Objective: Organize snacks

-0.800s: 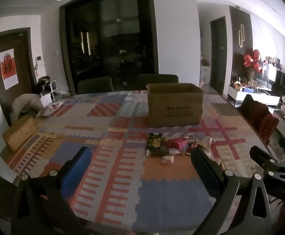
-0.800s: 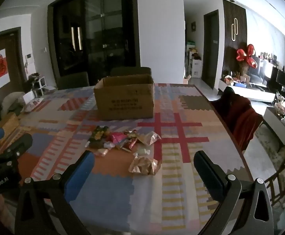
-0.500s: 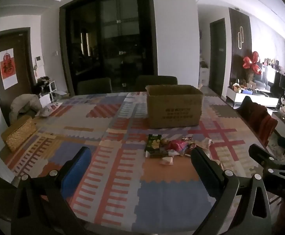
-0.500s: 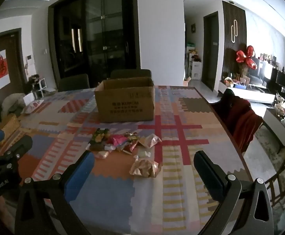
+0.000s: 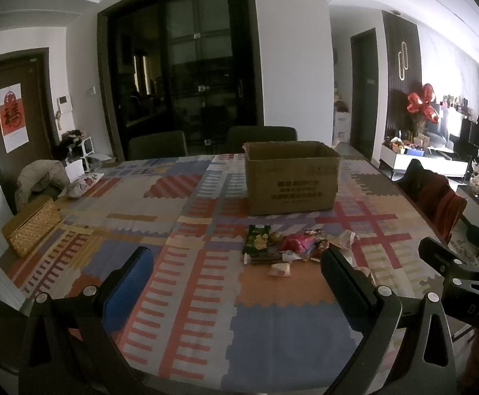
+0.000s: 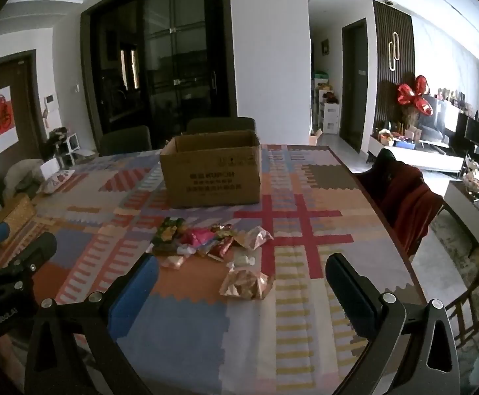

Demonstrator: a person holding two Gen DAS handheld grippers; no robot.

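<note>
Several snack packets (image 5: 288, 245) (image 6: 206, 238) lie in a loose heap on the patterned tablecloth, among them a green packet (image 5: 257, 237) and a crumpled gold wrapper (image 6: 247, 284). Behind them stands an open cardboard box (image 5: 292, 177) (image 6: 211, 172). My left gripper (image 5: 236, 283) hovers open over the near table, left of the heap, nothing between its fingers. My right gripper (image 6: 242, 288) is open too, the gold wrapper lying on the table beyond the gap between its fingers.
The table (image 5: 190, 345) carries a woven basket (image 5: 32, 227) at its left edge. Dark chairs (image 5: 157, 144) stand behind the table and a chair with a red garment (image 6: 407, 200) at its right side. The table's right edge (image 6: 387, 230) drops to the floor.
Both views have tilted slightly: the box and the snacks sit a little lower in each picture than before. Both grippers stay open.
</note>
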